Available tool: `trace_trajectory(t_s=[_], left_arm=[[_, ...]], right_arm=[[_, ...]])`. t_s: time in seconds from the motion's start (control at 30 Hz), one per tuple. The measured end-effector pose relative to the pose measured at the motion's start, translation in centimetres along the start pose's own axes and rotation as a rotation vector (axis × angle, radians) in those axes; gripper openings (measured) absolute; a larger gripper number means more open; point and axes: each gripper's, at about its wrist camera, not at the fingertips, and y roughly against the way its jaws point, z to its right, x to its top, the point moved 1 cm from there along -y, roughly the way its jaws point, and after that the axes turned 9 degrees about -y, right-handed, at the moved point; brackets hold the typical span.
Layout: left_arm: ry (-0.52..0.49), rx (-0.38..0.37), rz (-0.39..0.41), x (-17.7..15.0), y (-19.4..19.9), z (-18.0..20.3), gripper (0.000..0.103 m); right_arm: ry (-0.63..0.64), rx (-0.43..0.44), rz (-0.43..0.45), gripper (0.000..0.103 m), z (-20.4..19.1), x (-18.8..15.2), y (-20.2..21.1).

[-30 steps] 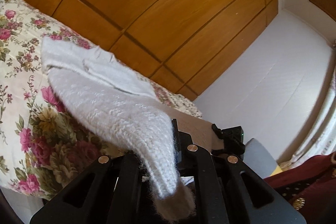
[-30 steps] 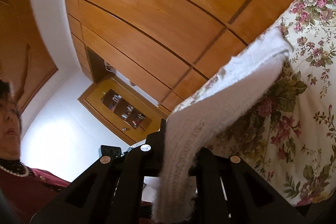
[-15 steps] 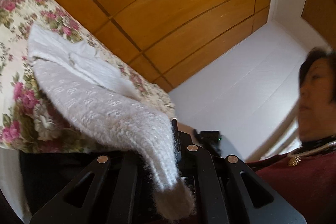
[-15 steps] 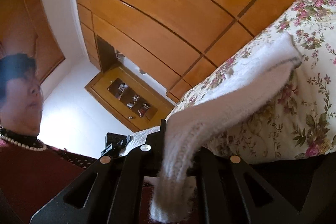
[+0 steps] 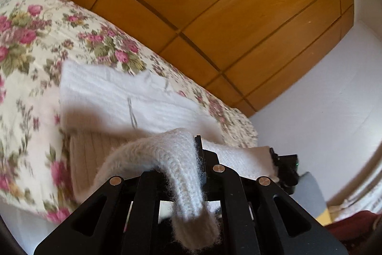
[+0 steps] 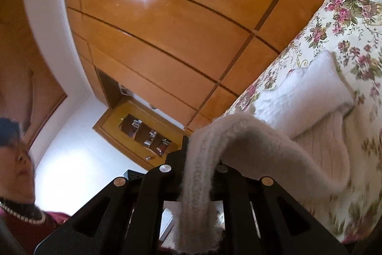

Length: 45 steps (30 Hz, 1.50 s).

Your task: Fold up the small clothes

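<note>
My left gripper [image 5: 199, 159] is clamped on one end of a white, fuzzy knitted garment [image 5: 124, 99], and my right gripper [image 6: 191, 159] pinches the other end of the same near edge; a woolly tail hangs down through each pair of jaws. The far part of the garment lies flat on the bed's cream quilt printed with pink roses [image 5: 31, 40], while the near part arches up off the bed to both grippers. I judge the fold to be partway: the near edge is lifted and looks set to go over the flat part, but it is not laid down, and smoothing and any further fold remain (that is my guess from the arch alone). Much is hard to read: the quilt and the garment's near side are blurred, I cannot tell what kind of garment it is, and the pads themselves are buried in wool. Glossy orange wooden wardrobe panels [image 6: 181, 23] fill the background.
</note>
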Motion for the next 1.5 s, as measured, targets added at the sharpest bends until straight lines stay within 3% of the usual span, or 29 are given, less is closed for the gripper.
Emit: trace_trajectory(t_s=[0.17, 0.3, 0.43, 0.7, 0.97, 1.1, 1.2, 1.27, 1.33, 1.37, 1.43, 1.47, 1.5], left_arm=[[0.004, 0.079, -0.028, 2.1, -3.7, -2.4, 0.005], [0.002, 0.220, -0.058, 3.5, -6.7, -4.6, 0.005], [-0.001, 0.316, -0.077, 4.3, -9.4, -6.1, 0.005], [-0.019, 0.445, -0.103, 6.2, -13.3, -8.2, 0.005], [0.033, 0.475, -0.136, 6.4, -16.4, -11.5, 0.008], [-0.012, 0.466, -0.118, 5.8, -17.2, -11.9, 0.009], [-0.036, 0.446, -0.076, 5.3, -17.0, -12.0, 0.009], [-0.026, 0.414, -0.043, 5.1, -16.5, -12.0, 0.012], [-0.003, 0.378, -0.017, 5.1, -16.0, -12.1, 0.019], [0.003, 0.358, -0.005, 5.2, -15.8, -12.1, 0.024], [-0.010, 0.328, 0.044, 5.3, -15.1, -11.5, 0.057], [-0.026, 0.338, 0.075, 5.3, -14.7, -11.0, 0.068], [-0.042, 0.384, 0.118, 5.3, -14.1, -10.5, 0.091]], right_arm=[[-0.014, -0.063, 0.012, 0.006, 1.7, 3.6, -2.3], [0.024, -0.145, -0.016, 0.006, 2.9, 5.6, -4.8], [0.022, -0.211, -0.041, 0.006, 4.7, 7.0, -7.1], [0.049, -0.385, -0.044, 0.006, 7.6, 10.3, -11.0], [0.033, -0.532, -0.049, 0.007, 11.9, 11.3, -13.7], [0.055, -0.560, -0.037, 0.009, 13.1, 10.9, -14.0], [0.093, -0.535, -0.013, 0.018, 12.8, 10.6, -13.8], [0.120, -0.511, 0.040, 0.038, 12.5, 10.3, -13.1], [0.131, -0.514, 0.091, 0.051, 12.2, 10.1, -12.3], [0.133, -0.514, 0.121, 0.051, 12.1, 10.1, -11.9], [0.134, -0.525, 0.139, 0.051, 12.1, 9.9, -11.5], [0.138, -0.528, 0.142, 0.051, 12.1, 9.8, -11.5], [0.144, -0.536, 0.144, 0.052, 12.0, 9.7, -11.4]])
